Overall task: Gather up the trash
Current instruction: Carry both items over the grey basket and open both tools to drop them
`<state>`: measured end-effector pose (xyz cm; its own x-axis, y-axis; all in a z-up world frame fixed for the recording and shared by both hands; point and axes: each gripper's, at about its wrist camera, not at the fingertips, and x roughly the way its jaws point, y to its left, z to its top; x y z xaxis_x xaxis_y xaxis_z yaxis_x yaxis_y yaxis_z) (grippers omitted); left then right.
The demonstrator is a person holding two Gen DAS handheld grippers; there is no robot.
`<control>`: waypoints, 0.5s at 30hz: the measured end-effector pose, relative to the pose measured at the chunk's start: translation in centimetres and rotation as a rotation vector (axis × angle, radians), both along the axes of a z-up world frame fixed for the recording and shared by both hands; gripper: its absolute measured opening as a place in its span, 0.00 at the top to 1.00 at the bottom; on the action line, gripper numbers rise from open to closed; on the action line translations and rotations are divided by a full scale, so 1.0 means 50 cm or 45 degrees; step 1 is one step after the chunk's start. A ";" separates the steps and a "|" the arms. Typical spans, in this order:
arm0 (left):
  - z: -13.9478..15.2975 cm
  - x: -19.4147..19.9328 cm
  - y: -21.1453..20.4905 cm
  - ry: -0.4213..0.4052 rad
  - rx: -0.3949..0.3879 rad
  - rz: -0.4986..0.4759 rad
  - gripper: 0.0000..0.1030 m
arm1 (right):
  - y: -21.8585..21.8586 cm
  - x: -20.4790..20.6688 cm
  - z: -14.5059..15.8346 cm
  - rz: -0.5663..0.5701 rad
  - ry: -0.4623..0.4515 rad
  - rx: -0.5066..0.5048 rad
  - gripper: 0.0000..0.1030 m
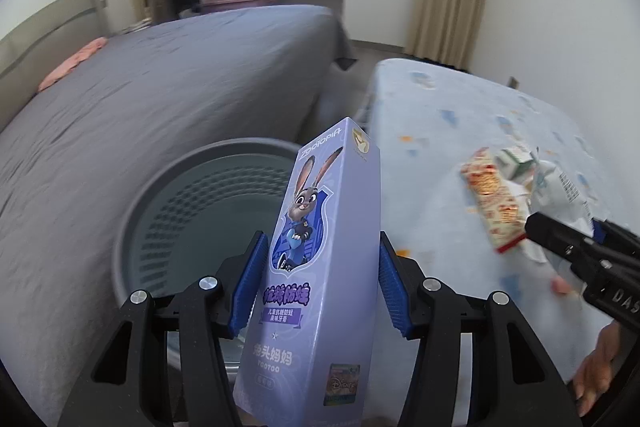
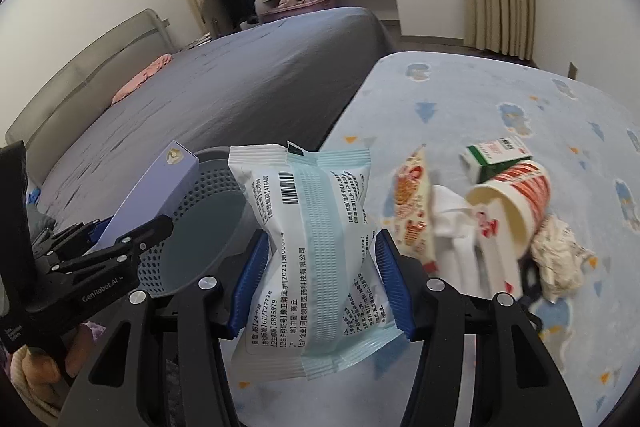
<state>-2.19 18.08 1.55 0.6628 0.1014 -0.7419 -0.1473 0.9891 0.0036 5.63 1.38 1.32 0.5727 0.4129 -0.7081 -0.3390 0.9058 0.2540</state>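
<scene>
- Left gripper [image 1: 320,279]: fingers about half open, clamped on the purple box [image 1: 316,267]. Box upright, long axis pointing 12 to 1 o'clock, away from camera.
- Bin [image 1: 192,227], grey and perforated, sits at 10 o'clock behind the box, against the grey bed [image 1: 160,87].
- Right gripper [image 2: 320,279]: fingers about half open, pinching the white pack [image 2: 312,259] at its waist, long axis 12–6.
- Cup [image 2: 516,203], on its side, with the carton [image 2: 496,155], at 2 o'clock on the patterned surface [image 2: 480,99].
</scene>
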 end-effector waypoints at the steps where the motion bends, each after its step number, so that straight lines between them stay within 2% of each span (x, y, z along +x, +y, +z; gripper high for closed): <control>1: -0.007 -0.002 0.017 0.010 0.003 0.029 0.49 | 0.022 0.006 0.000 0.027 0.004 0.004 0.48; 8: -0.044 -0.012 0.107 0.054 0.003 0.167 0.49 | 0.159 0.049 -0.025 0.175 0.063 0.024 0.48; 15: -0.069 0.000 0.155 0.089 0.022 0.242 0.49 | 0.235 0.075 -0.040 0.254 0.075 -0.009 0.48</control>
<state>-2.20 25.84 -1.88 0.5777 0.2328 -0.7823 -0.3300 0.9433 0.0370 9.38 13.15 -0.70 0.4375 0.5089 -0.7413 -0.4966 0.8241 0.2727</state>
